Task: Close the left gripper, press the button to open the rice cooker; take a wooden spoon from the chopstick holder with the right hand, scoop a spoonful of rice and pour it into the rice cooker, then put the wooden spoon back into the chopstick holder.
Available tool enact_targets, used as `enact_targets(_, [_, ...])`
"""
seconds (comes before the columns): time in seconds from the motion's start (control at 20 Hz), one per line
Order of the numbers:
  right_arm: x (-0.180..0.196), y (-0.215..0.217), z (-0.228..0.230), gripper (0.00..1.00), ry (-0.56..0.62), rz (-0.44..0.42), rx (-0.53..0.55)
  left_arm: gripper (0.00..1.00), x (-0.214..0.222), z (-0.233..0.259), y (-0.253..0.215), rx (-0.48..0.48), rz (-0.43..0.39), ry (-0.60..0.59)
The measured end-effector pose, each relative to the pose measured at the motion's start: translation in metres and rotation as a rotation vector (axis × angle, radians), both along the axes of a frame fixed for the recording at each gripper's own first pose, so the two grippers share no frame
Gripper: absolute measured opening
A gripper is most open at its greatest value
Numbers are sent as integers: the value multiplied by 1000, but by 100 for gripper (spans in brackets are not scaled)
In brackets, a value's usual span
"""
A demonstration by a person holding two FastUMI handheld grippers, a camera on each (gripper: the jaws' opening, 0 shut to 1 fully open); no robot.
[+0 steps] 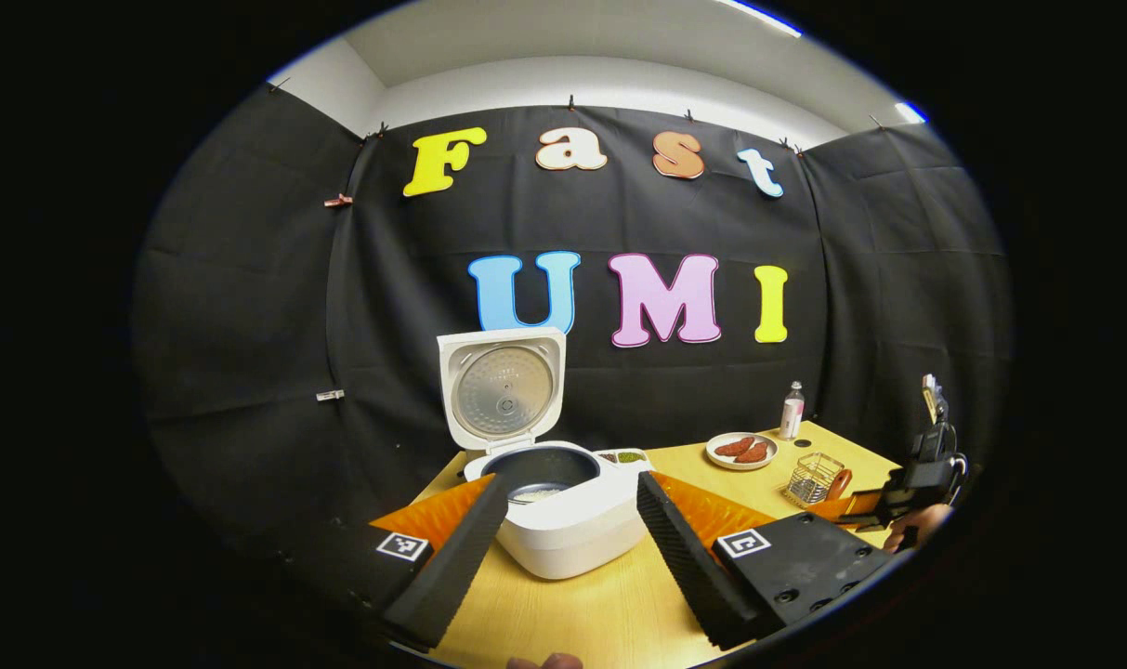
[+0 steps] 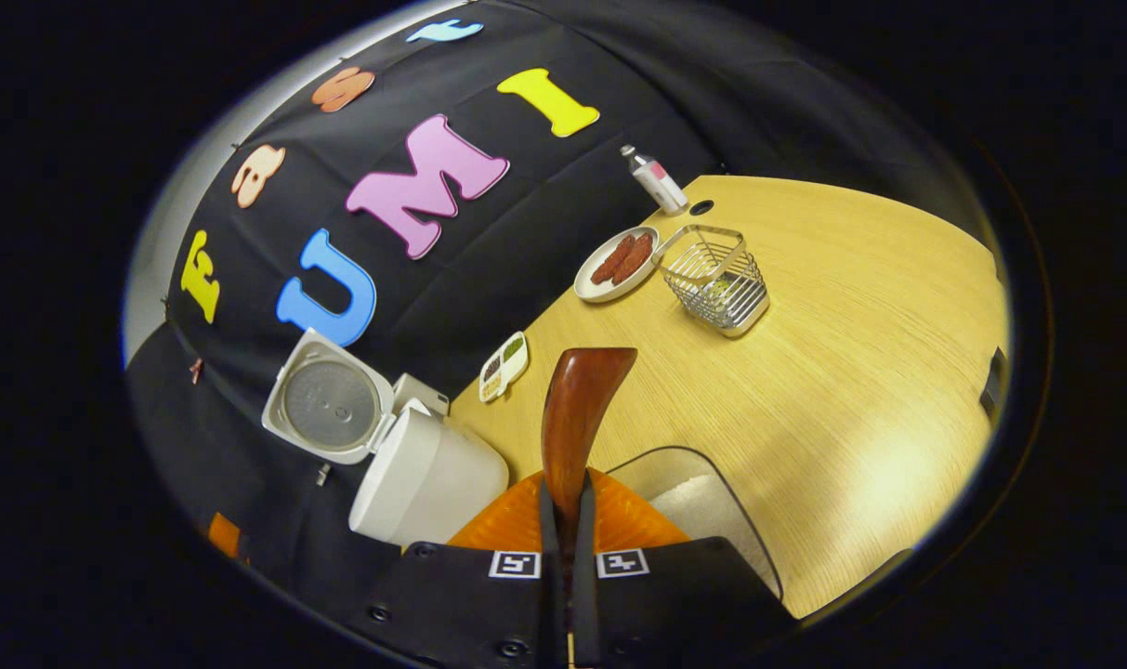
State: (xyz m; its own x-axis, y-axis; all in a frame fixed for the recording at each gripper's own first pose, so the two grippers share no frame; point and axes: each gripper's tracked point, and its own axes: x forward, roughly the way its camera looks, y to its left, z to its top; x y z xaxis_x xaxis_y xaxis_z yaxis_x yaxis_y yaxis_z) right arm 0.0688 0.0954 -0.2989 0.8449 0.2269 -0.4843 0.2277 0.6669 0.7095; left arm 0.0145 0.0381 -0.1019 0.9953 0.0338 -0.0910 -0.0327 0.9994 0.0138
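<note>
A wooden counter is seen against the black cloth wall. Near its left back corner the rice cooker is placed, with its lid raised upright and the dark inner pot exposed; a little rice is visible in the pot. A small divided dish is set just behind the cooker's right side. Toward the right back corner a plate of reddish sausages is found, with a small bottle behind it near the back edge and the wire chopstick holder just beside the plate, toward the front. A clear container of rice is seen close beneath the right hand-held gripper, its contents partly hidden by that gripper.

The left hand-held gripper is held with its fingers wide apart, nothing between them, in front of the cooker, whose lower body is partly blocked by them. The right hand-held gripper is clamped on the handle of the wooden spoon, the fingers pressed together around it. The spoon is pointed forward over the counter, between the cooker and the chopstick holder, touching neither. In the left gripper view the right hand-held gripper is seen at the counter's right edge, beside the holder.
</note>
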Motion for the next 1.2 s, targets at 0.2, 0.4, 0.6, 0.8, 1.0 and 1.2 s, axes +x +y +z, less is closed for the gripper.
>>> enact_targets(0.2, [4,-17,37,7,-43,-42,41,96,-4,-3,4,-25,19,10])
enact_targets(0.4, [17,-15,84,7,-101,-53,78,96,-6,-2,7,-23,31,8])
enact_targets(0.6, [46,9,132,7,-150,-38,110,96,-7,-1,9,-16,32,0])
enact_targets(0.8, [82,45,168,7,-205,-13,117,97,-11,-7,17,-33,42,8])
enact_targets(1.0, [113,99,197,7,-250,38,125,97,-10,-9,30,-24,59,8])
enact_targets(1.2, [146,154,208,7,-265,89,133,97,-6,-14,47,-46,96,12])
